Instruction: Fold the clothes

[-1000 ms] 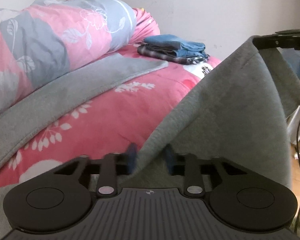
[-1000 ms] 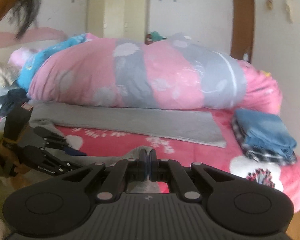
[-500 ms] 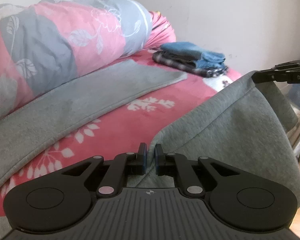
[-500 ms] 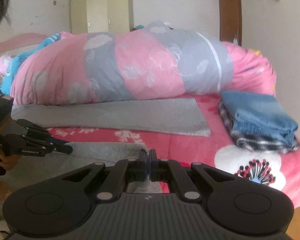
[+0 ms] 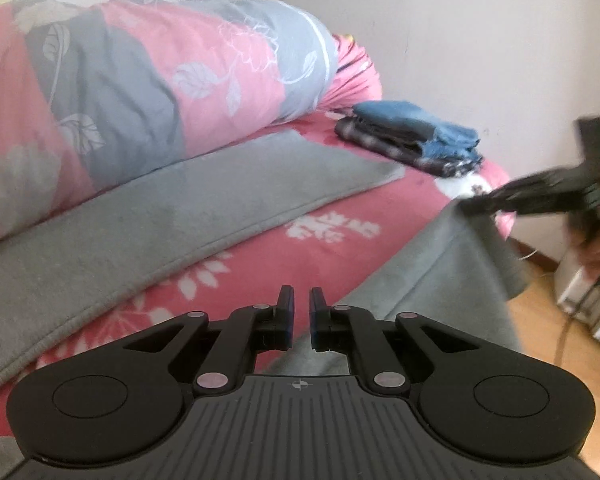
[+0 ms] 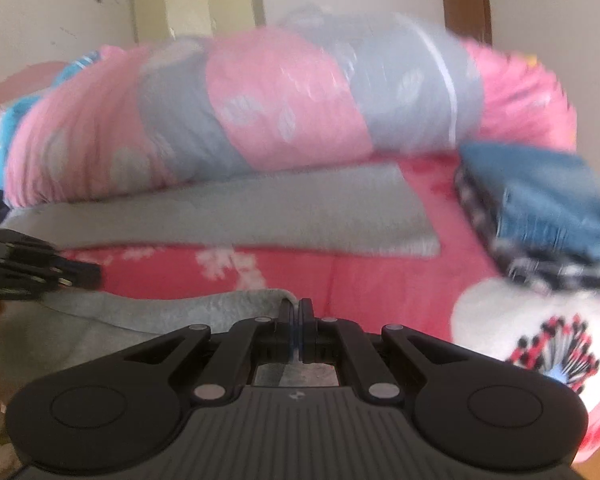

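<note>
White walls (image 5: 460, 20), cream wardrobe (image 6: 196, 4)

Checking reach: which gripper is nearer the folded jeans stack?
Right. The right gripper sits on the stack's side of the bed, holding grey cloth; the left gripper is farther from the jeans stack.

Blur and cropped edges hide much here

We see the rolled pink-and-grey floral quilt (image 6: 260, 120) and folded blue jeans (image 6: 548, 196) smeared by motion in the right wrist view; the black right gripper (image 5: 500, 196) is blurred too, and the grey fleece garment (image 5: 440, 272) vanishes behind the left gripper's body.
</note>
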Motion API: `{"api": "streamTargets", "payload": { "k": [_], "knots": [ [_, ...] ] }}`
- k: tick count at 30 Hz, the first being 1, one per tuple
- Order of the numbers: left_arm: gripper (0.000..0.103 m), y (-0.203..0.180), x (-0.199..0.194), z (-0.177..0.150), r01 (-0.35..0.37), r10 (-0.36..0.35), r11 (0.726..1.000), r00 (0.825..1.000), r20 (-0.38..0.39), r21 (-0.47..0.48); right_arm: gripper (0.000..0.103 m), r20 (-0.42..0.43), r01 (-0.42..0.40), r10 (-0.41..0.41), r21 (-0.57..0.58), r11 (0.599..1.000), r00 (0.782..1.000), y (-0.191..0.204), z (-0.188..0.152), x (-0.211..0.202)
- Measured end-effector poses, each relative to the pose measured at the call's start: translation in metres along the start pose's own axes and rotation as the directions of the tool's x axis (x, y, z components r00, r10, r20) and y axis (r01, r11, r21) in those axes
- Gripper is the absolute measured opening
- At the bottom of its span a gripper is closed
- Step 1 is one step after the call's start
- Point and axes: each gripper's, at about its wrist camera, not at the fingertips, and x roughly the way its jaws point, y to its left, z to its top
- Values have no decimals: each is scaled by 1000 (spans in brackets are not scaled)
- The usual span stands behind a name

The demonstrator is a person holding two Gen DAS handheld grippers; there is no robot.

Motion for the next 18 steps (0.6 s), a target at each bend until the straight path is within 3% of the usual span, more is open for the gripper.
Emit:
{"api": "streamTargets", "payload": {
  "k": [5, 9, 15, 18],
  "knots": [
    [9, -21, 12, -2, 45, -41, 997, 998, -50, 66, 2, -47, 7, -3, 79, 997, 999, -14, -3, 27],
    [9, -28, 27, -8, 27, -17, 995, 994, -104, 94, 8, 7, 47, -48, 149, 988, 999, -29, 1, 20],
    [10, -27, 32, -7, 16, -5, 997, 991, -131, 78, 36, 168, 77, -145, 359, 930, 975, -63, -19, -46],
    [10, -27, 33, -7, 14, -4, 997, 991, -133, 78, 42, 197, 79, -176, 420, 904, 964, -62, -48, -78]
  ]
}}
